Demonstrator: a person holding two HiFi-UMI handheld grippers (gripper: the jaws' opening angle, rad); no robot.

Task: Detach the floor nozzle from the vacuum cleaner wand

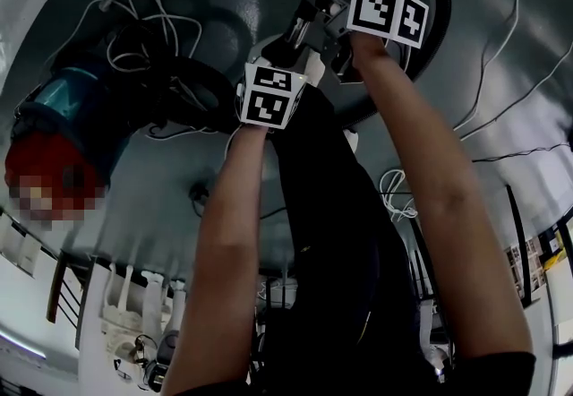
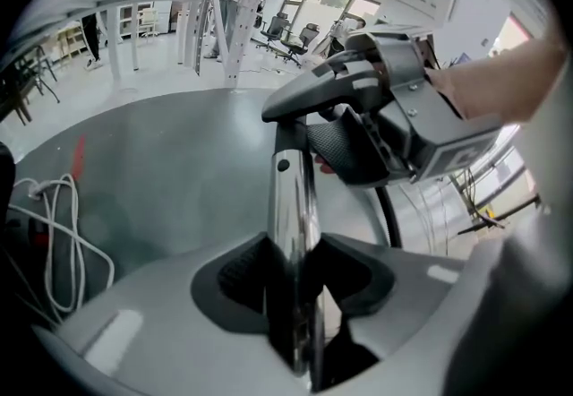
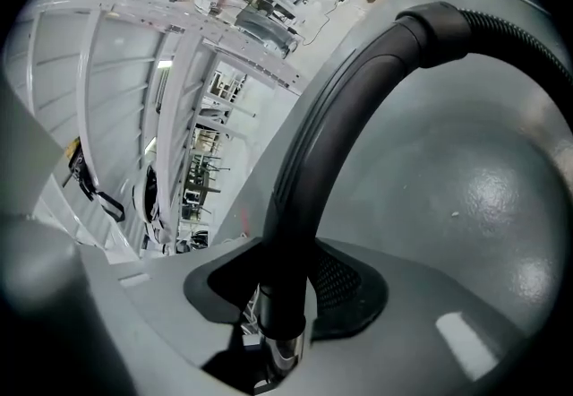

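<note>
At 12 o'clock in head view, your left gripper [image 2: 295, 291] fingers pinch chrome wand [image 2: 294, 206]; right gripper [image 3: 282, 300] fingers pinch black curved handle [image 3: 309, 161] at its joint. Floor nozzle unseen. Brace wand, twist handle slightly, pull straight along tube, no bending.

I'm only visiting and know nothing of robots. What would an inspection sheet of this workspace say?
Surface: grey glossy floor.
Job's things: chrome wand joined to black handle, with the hose beyond it; nozzle not seen.
Clutter: vacuum body at left.
Grippers: left gripper, jaws shut on wand; right gripper, jaws shut on handle.
Cables: white cord looped on floor.
Surroundings: white frames, office chairs.
</note>
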